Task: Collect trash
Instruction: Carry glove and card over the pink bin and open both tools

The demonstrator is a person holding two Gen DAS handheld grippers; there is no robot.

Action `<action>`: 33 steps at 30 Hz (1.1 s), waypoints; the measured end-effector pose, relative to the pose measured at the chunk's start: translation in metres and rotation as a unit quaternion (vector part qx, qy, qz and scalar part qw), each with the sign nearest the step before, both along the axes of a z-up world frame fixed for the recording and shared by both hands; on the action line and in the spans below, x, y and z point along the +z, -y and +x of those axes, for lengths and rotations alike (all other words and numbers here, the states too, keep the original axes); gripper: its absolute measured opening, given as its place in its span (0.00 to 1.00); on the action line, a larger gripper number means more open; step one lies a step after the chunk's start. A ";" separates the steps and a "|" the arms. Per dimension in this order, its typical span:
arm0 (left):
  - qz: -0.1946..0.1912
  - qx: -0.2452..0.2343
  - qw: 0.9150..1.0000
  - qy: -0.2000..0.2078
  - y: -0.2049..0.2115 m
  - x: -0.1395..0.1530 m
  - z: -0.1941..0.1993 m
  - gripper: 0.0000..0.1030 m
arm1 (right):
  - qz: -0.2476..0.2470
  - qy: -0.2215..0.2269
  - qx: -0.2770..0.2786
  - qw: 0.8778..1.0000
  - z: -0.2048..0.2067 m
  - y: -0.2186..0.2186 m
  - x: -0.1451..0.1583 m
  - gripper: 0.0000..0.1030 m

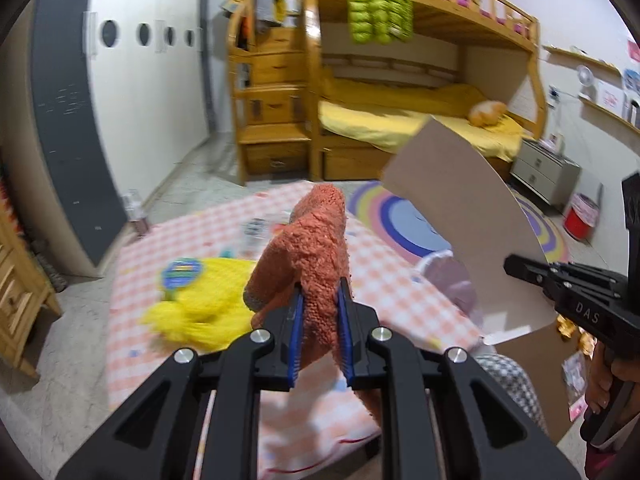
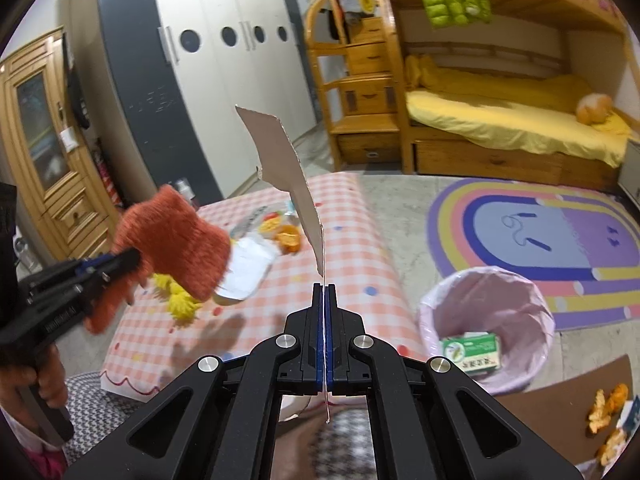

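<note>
From my remote seat, starting at the left, I am seeing a yellow mesh bag (image 1: 192,304) lying on the pink checked mat (image 1: 400,280), blurred in the left wrist view. Just right of it, my left gripper (image 1: 320,312) is pinching an orange fuzzy cloth (image 1: 316,248) between its blue pads; the cloth is standing up above the fingers and drooping below them, held off the mat. In the right wrist view that same gripper is appearing at the left edge with a hand (image 2: 44,380) wrapped around its handle, and the cloth is hanging over a white wrapper (image 2: 248,268) and some orange peel (image 2: 288,238) on the mat. Moving toward the middle, my right gripper (image 2: 325,292) is pressed together on a thin cardboard sheet (image 2: 288,176), which is rising edge-on from between the pads and leaning to the left; in the left wrist view its broad brown face is showing, with the right gripper clamping its lower right part. Further right, a bin with a pink liner (image 2: 486,316) is sitting on the floor beside the mat, at the edge of a rainbow rug (image 2: 560,232), and a green and white carton (image 2: 472,350) is lying inside it. At the far right, more orange peel pieces (image 2: 608,408) are resting on a brown board (image 2: 552,408) on the floor.
</note>
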State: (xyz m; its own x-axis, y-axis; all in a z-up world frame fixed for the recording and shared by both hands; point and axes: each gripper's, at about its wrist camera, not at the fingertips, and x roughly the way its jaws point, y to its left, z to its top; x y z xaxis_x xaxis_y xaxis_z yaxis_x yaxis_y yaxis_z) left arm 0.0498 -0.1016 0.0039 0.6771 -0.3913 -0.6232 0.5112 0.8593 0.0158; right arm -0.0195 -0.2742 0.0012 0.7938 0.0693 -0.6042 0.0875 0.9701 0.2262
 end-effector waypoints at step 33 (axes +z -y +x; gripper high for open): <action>0.054 -0.198 0.977 -0.047 0.243 -0.091 0.036 0.22 | 0.027 -0.107 -0.215 0.970 0.010 0.186 -0.113 0.05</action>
